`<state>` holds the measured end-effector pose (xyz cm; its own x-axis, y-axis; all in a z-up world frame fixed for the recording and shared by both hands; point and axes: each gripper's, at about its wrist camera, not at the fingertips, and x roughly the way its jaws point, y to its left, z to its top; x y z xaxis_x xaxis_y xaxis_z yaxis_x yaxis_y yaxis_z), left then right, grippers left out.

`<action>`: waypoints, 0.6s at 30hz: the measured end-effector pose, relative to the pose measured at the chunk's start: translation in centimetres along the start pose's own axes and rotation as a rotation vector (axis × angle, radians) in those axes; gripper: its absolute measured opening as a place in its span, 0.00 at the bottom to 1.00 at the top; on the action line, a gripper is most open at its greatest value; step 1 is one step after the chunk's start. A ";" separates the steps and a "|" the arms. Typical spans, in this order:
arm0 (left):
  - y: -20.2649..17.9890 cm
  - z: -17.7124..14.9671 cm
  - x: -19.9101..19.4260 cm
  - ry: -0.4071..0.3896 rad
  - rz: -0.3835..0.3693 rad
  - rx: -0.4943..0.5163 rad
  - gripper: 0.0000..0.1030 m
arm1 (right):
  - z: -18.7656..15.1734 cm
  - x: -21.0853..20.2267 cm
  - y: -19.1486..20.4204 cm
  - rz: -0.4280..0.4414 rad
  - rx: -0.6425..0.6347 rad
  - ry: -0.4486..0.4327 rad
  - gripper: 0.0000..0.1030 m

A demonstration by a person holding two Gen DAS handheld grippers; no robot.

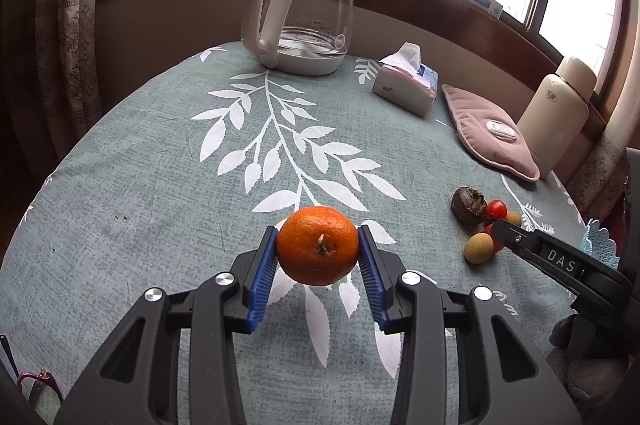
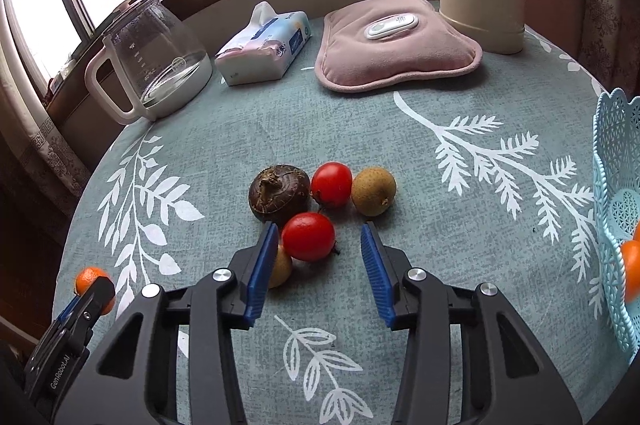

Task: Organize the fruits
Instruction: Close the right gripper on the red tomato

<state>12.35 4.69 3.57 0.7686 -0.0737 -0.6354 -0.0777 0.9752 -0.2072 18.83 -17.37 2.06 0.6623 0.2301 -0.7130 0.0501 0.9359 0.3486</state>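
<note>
The left gripper (image 1: 318, 257) holds an orange (image 1: 318, 251) off the tabletop (image 1: 160, 185), its blue fingers (image 1: 262, 277) pressed against the fruit's two sides, stem end facing the camera. The cloth is grey-green with white leaf sprays. To the right lies a small cluster of fruit: a dark brown bulb (image 1: 469, 204), a red tomato (image 1: 497, 210) touching it, and a yellowish-brown round fruit (image 1: 477, 253) nearer the camera. The right gripper (image 1: 500, 227) reaches in from the right edge, its tip among that cluster. Farther back stand a glass kettle (image 1: 308, 13), a tissue pack (image 1: 406, 79), a pink pad (image 1: 490, 133) and a cream flask (image 1: 556, 109).
</note>
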 end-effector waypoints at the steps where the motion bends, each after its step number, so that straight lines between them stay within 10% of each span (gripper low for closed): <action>1: 0.0 0.0 0.0 0.000 0.000 -0.001 0.39 | 0.2 0.2 -0.1 0.019 0.022 0.013 0.43; 18: 0.1 -0.1 0.3 0.015 -0.013 -0.009 0.39 | -0.7 -0.8 -1.9 0.045 0.068 0.038 0.28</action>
<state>12.49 4.78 3.30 0.7598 -0.0895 -0.6439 -0.0735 0.9723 -0.2219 17.63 -19.10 1.57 0.6360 0.2827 -0.7180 0.0723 0.9045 0.4202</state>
